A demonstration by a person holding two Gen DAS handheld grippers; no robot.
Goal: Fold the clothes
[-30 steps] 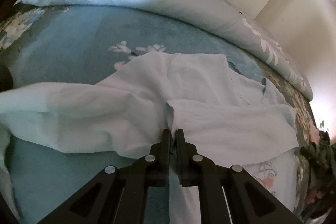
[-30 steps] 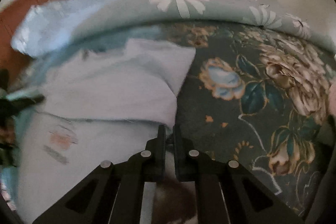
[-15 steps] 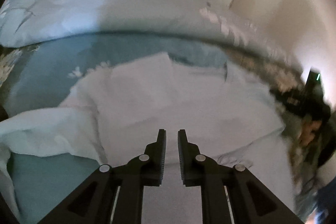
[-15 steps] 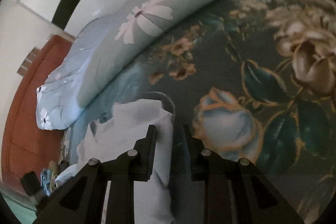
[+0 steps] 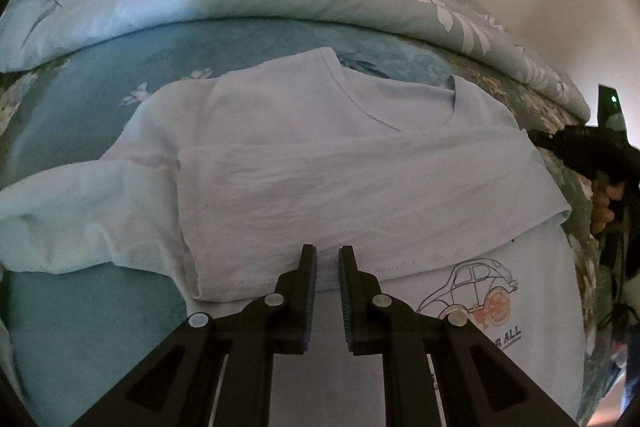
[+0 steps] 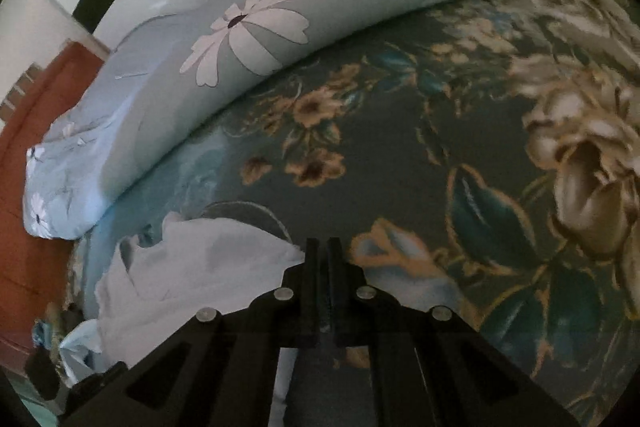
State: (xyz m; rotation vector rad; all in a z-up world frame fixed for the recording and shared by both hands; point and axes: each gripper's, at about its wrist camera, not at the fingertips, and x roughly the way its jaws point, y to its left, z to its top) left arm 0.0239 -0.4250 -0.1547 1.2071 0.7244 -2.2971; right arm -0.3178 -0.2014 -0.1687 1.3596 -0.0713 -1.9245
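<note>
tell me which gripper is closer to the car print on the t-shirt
Left. The left gripper hovers open over the t-shirt, just left of the car print. The right gripper sits shut past the shirt's right edge, over the floral bedspread.

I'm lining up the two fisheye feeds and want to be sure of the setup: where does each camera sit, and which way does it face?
Left wrist: sits on the left gripper, facing along its parted fingers at the T-shirt on the bed; a hand shows at the right edge.
Right wrist: sits on the right gripper, fingers together, facing across the floral bed toward the duvet.
Shared: T-shirt, bed, duvet.
</note>
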